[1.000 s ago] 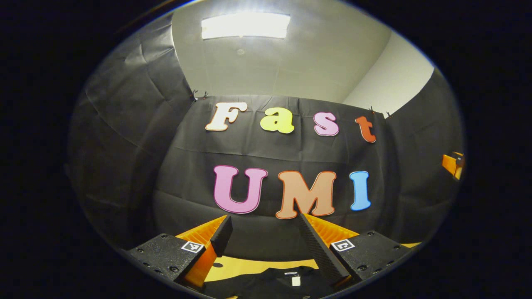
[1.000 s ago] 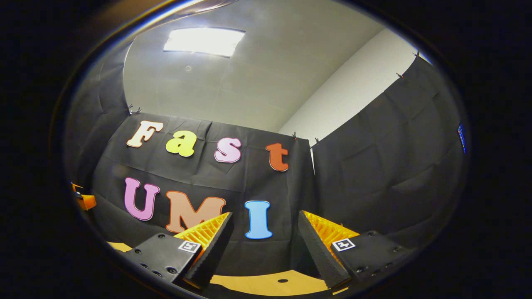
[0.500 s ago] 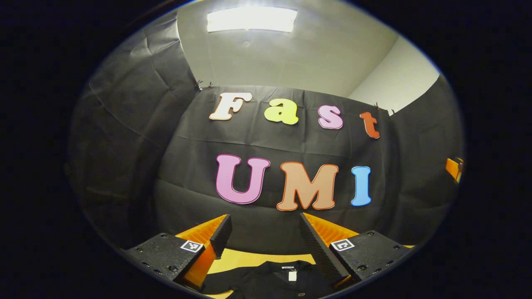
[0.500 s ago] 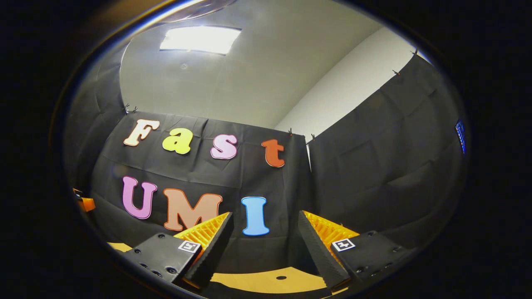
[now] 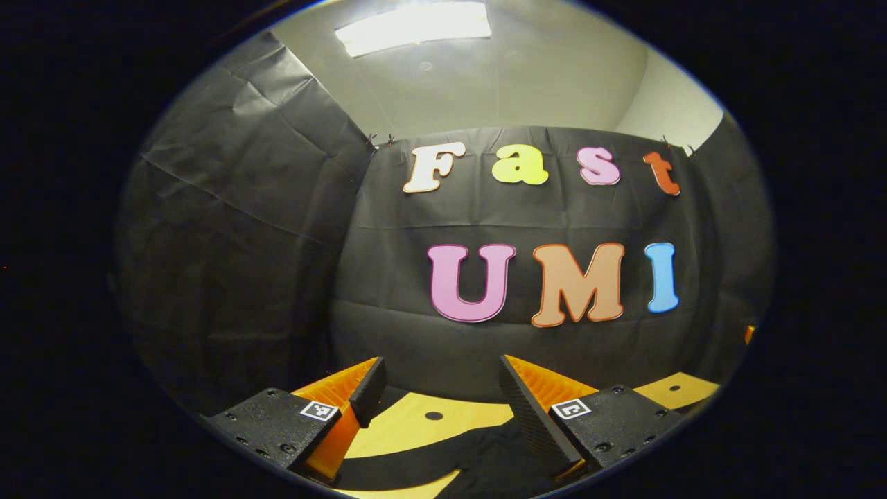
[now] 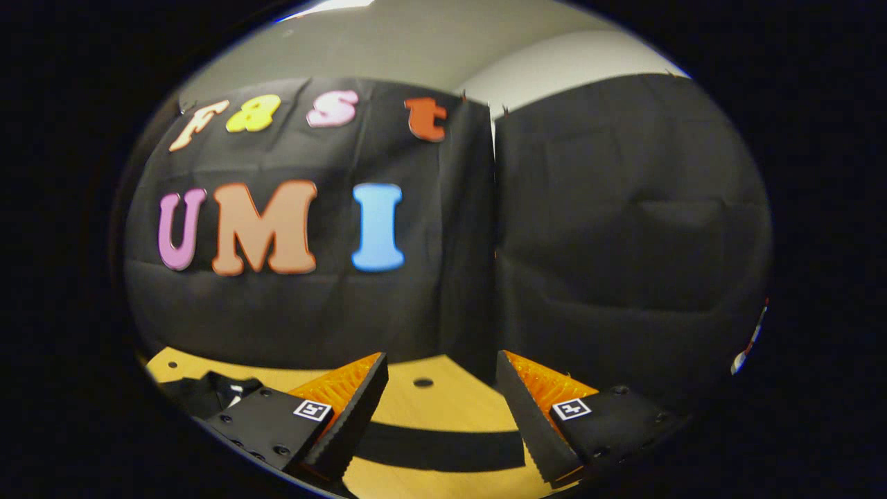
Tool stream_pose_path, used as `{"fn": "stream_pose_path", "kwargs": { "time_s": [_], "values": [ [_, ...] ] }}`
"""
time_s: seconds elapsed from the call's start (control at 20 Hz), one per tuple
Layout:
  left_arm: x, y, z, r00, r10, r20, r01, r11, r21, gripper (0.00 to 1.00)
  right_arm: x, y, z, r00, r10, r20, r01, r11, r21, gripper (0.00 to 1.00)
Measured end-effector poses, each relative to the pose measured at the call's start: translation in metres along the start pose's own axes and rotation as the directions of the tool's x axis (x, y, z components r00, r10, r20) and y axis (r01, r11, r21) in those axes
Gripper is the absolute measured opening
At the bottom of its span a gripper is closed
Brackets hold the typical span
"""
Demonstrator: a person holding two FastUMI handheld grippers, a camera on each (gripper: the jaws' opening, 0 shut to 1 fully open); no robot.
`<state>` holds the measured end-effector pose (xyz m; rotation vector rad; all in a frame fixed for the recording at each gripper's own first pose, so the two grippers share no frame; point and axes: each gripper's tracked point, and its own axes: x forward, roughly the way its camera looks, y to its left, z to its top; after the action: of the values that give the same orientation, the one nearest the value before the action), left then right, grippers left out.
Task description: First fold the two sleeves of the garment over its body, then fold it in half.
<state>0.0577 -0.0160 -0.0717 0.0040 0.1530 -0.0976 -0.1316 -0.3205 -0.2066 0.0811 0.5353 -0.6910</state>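
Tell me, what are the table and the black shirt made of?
The table looks like light wood or a wood-look board: smooth yellowish top with faint grain and small round holes. The black shirt looks like soft matte cloth: it lies limp with gentle folds. Which fibre, I cannot tell.

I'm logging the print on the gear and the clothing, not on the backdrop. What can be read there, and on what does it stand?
Left hand-held gripper: square coded markers, patterns only, no words.
Right hand-held gripper: coded squares of the same kind, no words.
Garment: a pale collar tag, too small to read.
No readable text on any of them.
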Motion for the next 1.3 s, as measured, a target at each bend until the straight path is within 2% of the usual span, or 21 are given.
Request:
{"fn": "stream_pose_path", "kwargs": {
  "time_s": [0.05, 0.15, 0.2, 0.25, 0.3, 0.35, 0.5, 0.55, 0.6, 0.65, 0.7, 0.75, 0.8, 0.85, 0.9, 0.95, 1.05, 1.1, 1.2, 1.25, 1.3],
  "values": [
    [0.0, 0.005, 0.001, 1.0, 0.018, -0.002, -0.018, 1.0, 0.019, 0.97, 0.022, -0.01, -0.031, 0.994, -0.002, -0.105, 0.007, 0.999, 0.048, 0.99],
    [-0.002, 0.007, 0.0, 0.999, 0.041, -0.006, -0.04, 0.999, 0.022, 0.97, 0.055, -0.032, -0.085, 0.957, -0.022, -0.288, 0.057, 0.992, 0.114, 0.99],
    [-0.002, 0.006, -0.002, 0.999, 0.05, -0.013, -0.05, 0.999, 0.017, 0.95, 0.069, -0.042, -0.101, 0.94, -0.04, -0.338, 0.082, 0.99, 0.114, 0.94],
    [-0.002, 0.004, -0.008, 0.998, 0.054, -0.03, -0.053, 0.999, 0.013, 0.97, 0.081, -0.049, -0.112, 0.928, -0.061, -0.368, 0.099, 0.991, 0.086, 0.98],
    [-0.003, 0.001, -0.016, 0.997, 0.054, -0.05, -0.054, 0.998, 0.011, 0.97, 0.093, -0.052, -0.129, 0.916, -0.086, -0.392, 0.112, 0.993, 0.044, 0.94],
    [-0.004, -0.001, -0.02, 0.996, 0.053, -0.068, -0.052, 0.999, 0.014, 0.95, 0.102, -0.055, -0.14, 0.903, -0.096, -0.418, 0.111, 0.994, 0.012, 0.98],
    [-0.006, -0.003, -0.029, 0.993, 0.069, -0.096, -0.068, 0.998, 0.012, 0.97, 0.112, -0.044, -0.165, 0.86, -0.076, -0.505, 0.088, 0.996, 0.0, 0.99],
    [-0.007, -0.003, -0.032, 0.992, 0.079, -0.1, -0.079, 0.997, 0.012, 0.97, 0.117, -0.046, -0.17, 0.845, -0.068, -0.531, 0.084, 0.996, 0.006, 0.94],
    [-0.009, -0.004, -0.033, 0.991, 0.09, -0.099, -0.088, 0.996, 0.021, 0.97, 0.121, -0.046, -0.175, 0.829, -0.065, -0.555, 0.081, 0.997, 0.003, 0.94],
    [-0.012, -0.005, -0.033, 0.99, 0.097, -0.1, -0.094, 0.995, 0.038, 0.97, 0.121, -0.049, -0.182, 0.813, -0.073, -0.578, 0.08, 0.997, -0.013, 0.99],
    [-0.013, -0.006, -0.034, 0.99, 0.1, -0.102, -0.095, 0.994, 0.059, 0.97, 0.122, -0.046, -0.192, 0.794, -0.084, -0.602, 0.081, 0.996, -0.032, 0.99],
    [-0.016, -0.007, -0.036, 0.989, 0.101, -0.105, -0.093, 0.992, 0.082, 0.97, 0.117, -0.045, -0.2, 0.756, -0.09, -0.648, 0.072, 0.996, -0.054, 0.98],
    [-0.018, -0.008, -0.036, 0.989, 0.102, -0.109, -0.091, 0.991, 0.103, 0.97, 0.118, -0.042, -0.189, 0.787, -0.093, -0.61, 0.078, 0.996, -0.051, 0.95],
    [-0.021, -0.008, -0.037, 0.988, 0.103, -0.112, -0.089, 0.989, 0.119, 0.98, 0.125, -0.042, -0.189, 0.796, -0.09, -0.599, 0.086, 0.996, -0.035, 1.0],
    [-0.022, -0.01, -0.039, 0.988, 0.103, -0.114, -0.088, 0.988, 0.126, 0.97, 0.117, -0.045, -0.194, 0.789, -0.088, -0.608, 0.085, 0.996, -0.034, 0.96],
    [-0.022, -0.01, -0.039, 0.988, 0.1, -0.118, -0.085, 0.989, 0.124, 0.98, 0.119, -0.047, -0.193, 0.799, -0.09, -0.594, 0.087, 0.996, -0.033, 0.99],
    [-0.026, -0.017, -0.04, 0.988, 0.082, -0.129, -0.069, 0.992, 0.103, 0.95, 0.12, -0.044, -0.19, 0.799, -0.078, -0.596, 0.078, 0.997, -0.025, 0.97],
    [-0.029, -0.023, -0.042, 0.988, 0.075, -0.132, -0.062, 0.993, 0.096, 0.95, 0.122, -0.039, -0.19, 0.799, -0.071, -0.597, 0.075, 0.997, -0.018, 0.92],
    [-0.03, -0.028, -0.046, 0.988, 0.064, -0.138, -0.052, 0.994, 0.094, 0.98, 0.125, -0.031, -0.19, 0.8, -0.063, -0.597, 0.07, 0.997, -0.012, 0.55],
    [-0.03, -0.028, -0.045, 0.989, 0.062, -0.136, -0.049, 0.994, 0.095, 0.97, 0.126, -0.026, -0.192, 0.799, -0.048, -0.599, 0.053, 0.999, -0.009, 0.5],
    [-0.031, -0.029, -0.043, 0.989, 0.061, -0.131, -0.049, 0.994, 0.094, 0.98, 0.126, -0.024, -0.192, 0.8, -0.042, -0.598, 0.042, 0.999, -0.014, 0.36]
  ]
}}
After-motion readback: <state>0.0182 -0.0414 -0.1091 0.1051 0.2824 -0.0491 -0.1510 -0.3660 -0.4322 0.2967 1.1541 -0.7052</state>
